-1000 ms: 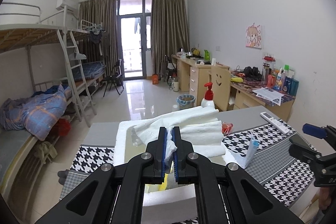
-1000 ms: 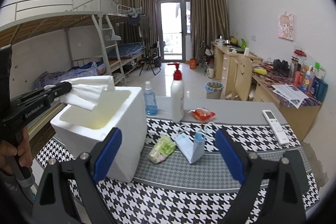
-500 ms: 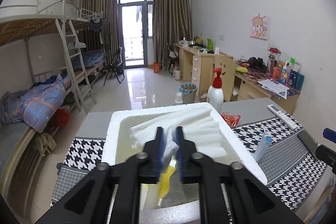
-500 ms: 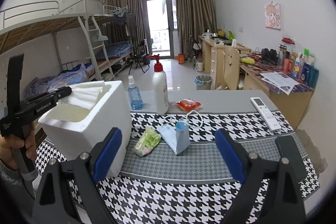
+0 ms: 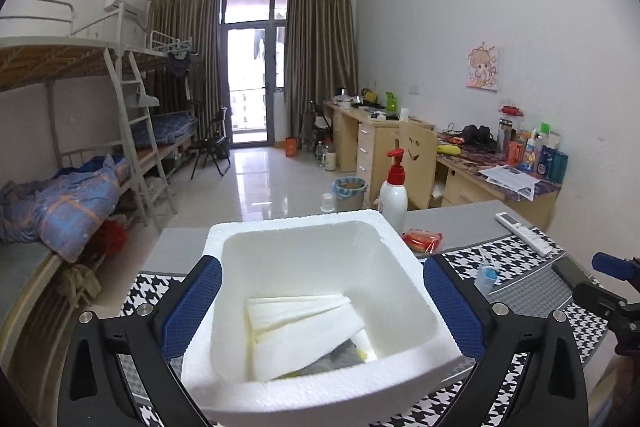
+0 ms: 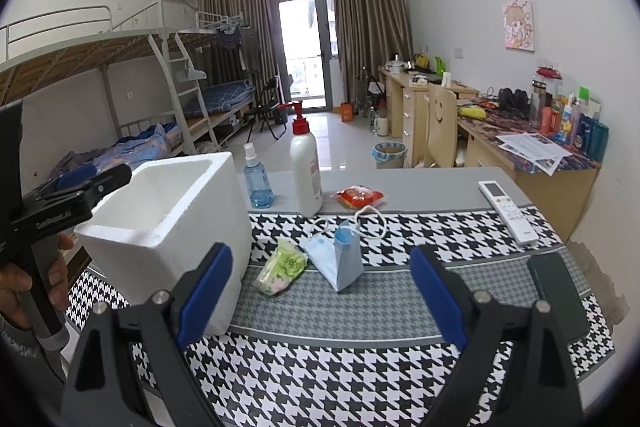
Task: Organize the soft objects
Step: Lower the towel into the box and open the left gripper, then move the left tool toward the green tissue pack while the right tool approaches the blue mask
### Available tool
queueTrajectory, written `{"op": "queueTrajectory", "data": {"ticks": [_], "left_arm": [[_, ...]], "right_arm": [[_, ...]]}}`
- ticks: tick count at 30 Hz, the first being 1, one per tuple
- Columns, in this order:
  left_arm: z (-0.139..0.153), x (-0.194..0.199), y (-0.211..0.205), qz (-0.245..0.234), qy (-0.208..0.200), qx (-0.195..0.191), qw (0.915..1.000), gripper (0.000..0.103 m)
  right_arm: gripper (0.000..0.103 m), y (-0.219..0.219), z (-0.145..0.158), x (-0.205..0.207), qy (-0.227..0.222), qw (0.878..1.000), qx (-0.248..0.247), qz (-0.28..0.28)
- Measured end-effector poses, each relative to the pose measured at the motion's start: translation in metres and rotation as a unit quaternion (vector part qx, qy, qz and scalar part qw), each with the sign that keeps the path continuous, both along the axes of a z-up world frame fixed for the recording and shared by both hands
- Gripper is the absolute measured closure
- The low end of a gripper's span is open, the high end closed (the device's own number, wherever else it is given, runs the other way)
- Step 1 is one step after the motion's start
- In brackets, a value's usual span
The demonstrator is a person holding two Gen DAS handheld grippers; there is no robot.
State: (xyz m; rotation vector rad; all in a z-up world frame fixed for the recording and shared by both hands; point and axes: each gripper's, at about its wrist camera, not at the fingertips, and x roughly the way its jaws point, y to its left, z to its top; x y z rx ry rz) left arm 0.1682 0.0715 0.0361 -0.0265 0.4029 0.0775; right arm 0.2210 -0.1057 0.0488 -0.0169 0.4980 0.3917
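The white towel (image 5: 304, 331) is no longer pinched between the jaws of the left gripper (image 5: 322, 301) as it was a second ago; it now lies folded at the bottom of the foam box (image 5: 396, 367). The left gripper's jaws have just been opening and now stand wide, one blue pad on each side of the box's near rim, with nothing between them but the box opening. Grey and yellow items show partly under the towel.

In the right wrist view, from left to right: a hand (image 6: 24, 287) holds the left gripper's handle at the picture's left edge, its tip over the box's rim. The foam box (image 6: 200, 227) stands on the houndstooth table runner (image 6: 400, 367). Just beside the box lies a green packet (image 6: 282, 267), and next to it a folded blue face mask (image 6: 340, 261) with white ear loops. Behind these, on the grey table (image 6: 432, 189), stand a blue spray bottle (image 6: 258, 179) and a white pump bottle (image 6: 306, 171) with a red top. A red snack packet (image 6: 360, 195) lies right of the pump bottle. Further right lies a white remote control (image 6: 506, 207), and near the runner's right end a dark phone (image 6: 558, 293).

The right gripper (image 6: 320, 299) has its jaws spread wide and empty, hovering over the runner short of the mask and the green packet.
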Motion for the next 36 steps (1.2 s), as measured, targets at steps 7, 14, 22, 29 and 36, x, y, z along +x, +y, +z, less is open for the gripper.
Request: {"op": "queueTrajectory", "data": {"ticks": [7, 14, 22, 29, 36], "left_arm": [[0.010, -0.016, -0.004, 0.003, -0.018, 0.009, 0.9998, 0.001], [0.014, -0.030, -0.010, -0.004, -0.026, 0.007, 0.9996, 0.001], [0.020, -0.057, -0.021, -0.020, -0.043, 0.014, 0.9988, 0.001], [0.023, -0.079, -0.028, -0.025, -0.051, 0.016, 0.9983, 0.001], [0.018, -0.099, -0.043, -0.048, -0.053, 0.024, 0.9971, 0.001]], "right_arm": [[0.010, -0.001, 0.004, -0.007, -0.006, 1.000, 0.004, 0.006], [0.010, -0.007, 0.009, -0.018, -0.014, 1.000, 0.002, 0.005], [0.010, -0.013, 0.016, -0.036, -0.025, 1.000, 0.004, 0.007], [0.010, -0.020, 0.020, -0.054, -0.036, 0.999, 0.003, 0.006], [0.010, -0.025, 0.020, -0.073, -0.050, 0.999, 0.002, 0.009]]}}
